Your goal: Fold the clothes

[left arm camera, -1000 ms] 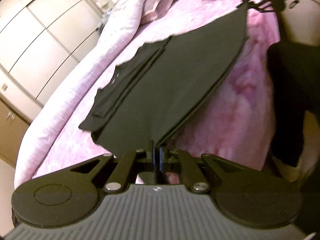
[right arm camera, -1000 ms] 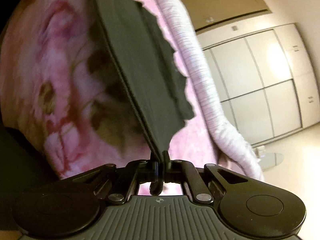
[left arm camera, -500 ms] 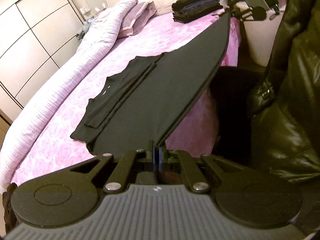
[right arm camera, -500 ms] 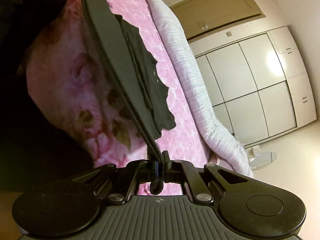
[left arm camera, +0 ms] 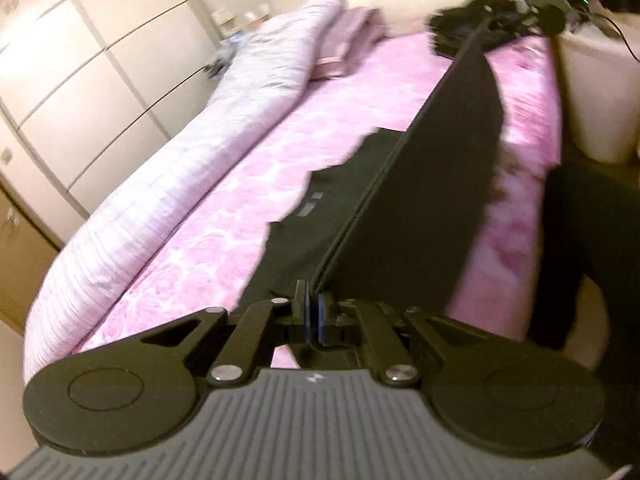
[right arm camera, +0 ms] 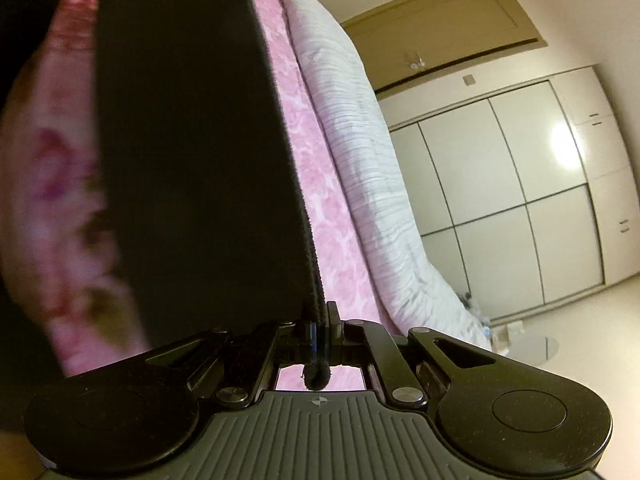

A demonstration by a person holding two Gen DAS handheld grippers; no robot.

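Left gripper (left arm camera: pixel 311 308): jaws pinched tight on the hem of the black garment (left arm camera: pixel 420 184), right at one end of the taut edge.
Right gripper (right arm camera: pixel 320 330): also clamped on the black garment (right arm camera: pixel 192 152), with a little curl of fabric poking out behind the fingers.
Right gripper seen from the left: there it is at the far end of the stretched hem (left arm camera: pixel 516 4), up near the head of the bed.
Black garment: pulled into a straight, tight line between the two grippers; one panel hangs down off the near side of the bed, the rest lies flat on the pink floral bedspread (left arm camera: pixel 248 200).
Garment label: small pale tags (left arm camera: pixel 310 204) show on the part lying on the bed.
White quilt (left arm camera: pixel 168 184): rolled along the far side of the bed, beyond the garment.
Pink pillow (left arm camera: pixel 356 40): at the head of the bed, touching the quilt's end.
Dark pile (left arm camera: pixel 448 36): on the bed near the head, blurred, behind the hem.
Wardrobe (right arm camera: pixel 520 200): pale panelled doors across the floor from the bed's far side.
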